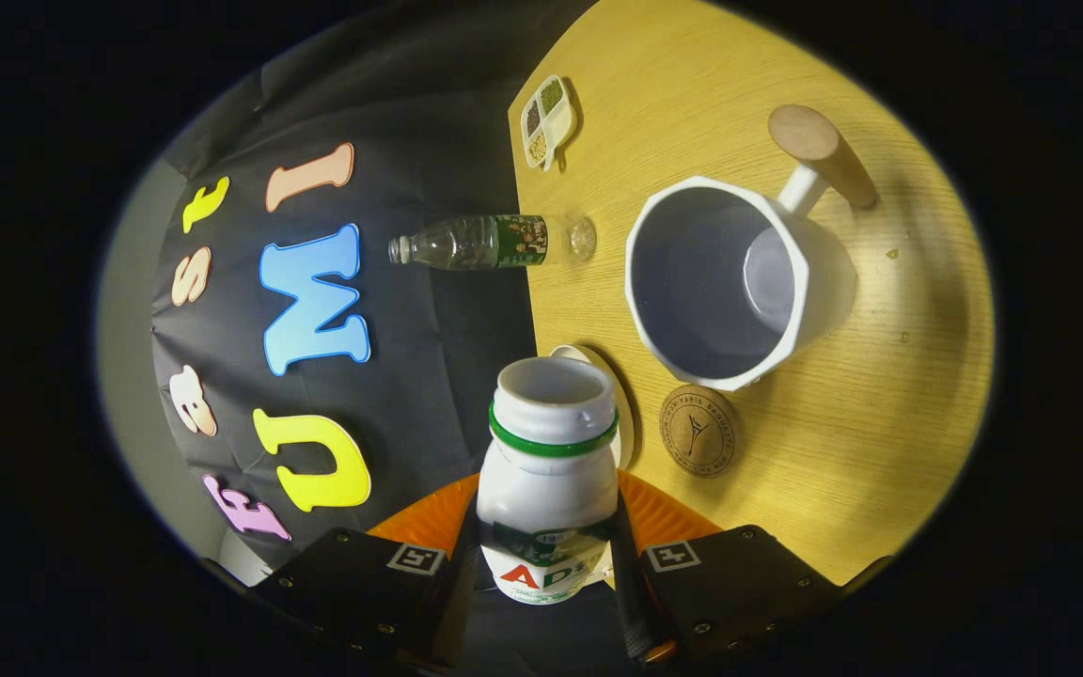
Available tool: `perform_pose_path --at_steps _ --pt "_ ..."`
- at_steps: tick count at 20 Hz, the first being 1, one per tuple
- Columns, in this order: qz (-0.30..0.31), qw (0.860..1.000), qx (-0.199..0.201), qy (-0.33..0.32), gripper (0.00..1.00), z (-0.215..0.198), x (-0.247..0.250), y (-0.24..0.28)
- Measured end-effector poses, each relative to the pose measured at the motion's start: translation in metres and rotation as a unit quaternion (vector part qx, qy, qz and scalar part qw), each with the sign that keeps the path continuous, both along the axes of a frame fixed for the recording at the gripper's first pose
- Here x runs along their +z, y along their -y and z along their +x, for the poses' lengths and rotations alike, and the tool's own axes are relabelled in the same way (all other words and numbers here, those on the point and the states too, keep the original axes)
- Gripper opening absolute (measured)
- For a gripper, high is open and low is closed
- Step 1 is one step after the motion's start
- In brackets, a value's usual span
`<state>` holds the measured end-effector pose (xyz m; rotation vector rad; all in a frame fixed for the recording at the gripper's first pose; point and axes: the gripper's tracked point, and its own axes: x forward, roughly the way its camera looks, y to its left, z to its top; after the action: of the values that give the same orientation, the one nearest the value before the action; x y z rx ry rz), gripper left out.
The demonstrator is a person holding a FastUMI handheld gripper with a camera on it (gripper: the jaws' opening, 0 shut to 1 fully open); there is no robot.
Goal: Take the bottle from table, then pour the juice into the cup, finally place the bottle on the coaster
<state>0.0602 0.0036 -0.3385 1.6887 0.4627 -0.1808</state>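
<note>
My gripper is shut on a white juice bottle with a green neck ring and an open mouth; both fingers press its lower body. The whole view is rolled sideways, so the wooden table stands on edge. Beyond the fingers, the white cup with a wooden handle shows me its empty inside. The bottle's mouth is short of the cup's rim and apart from it. A round cork coaster lies on the table just beside the cup, between it and the bottle.
A white round disc peeks out from behind the bottle's neck. A clear plastic water bottle stands at the table's edge near the cup. Farther along that edge sits a small divided dish. The black cloth wall is behind the table.
</note>
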Motion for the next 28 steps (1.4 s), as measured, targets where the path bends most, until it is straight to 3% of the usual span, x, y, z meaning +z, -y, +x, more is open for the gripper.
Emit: perform_pose_path --at_steps 28 --pt "0.018 0.999 -0.035 0.020 0.63 0.006 0.025 0.002"
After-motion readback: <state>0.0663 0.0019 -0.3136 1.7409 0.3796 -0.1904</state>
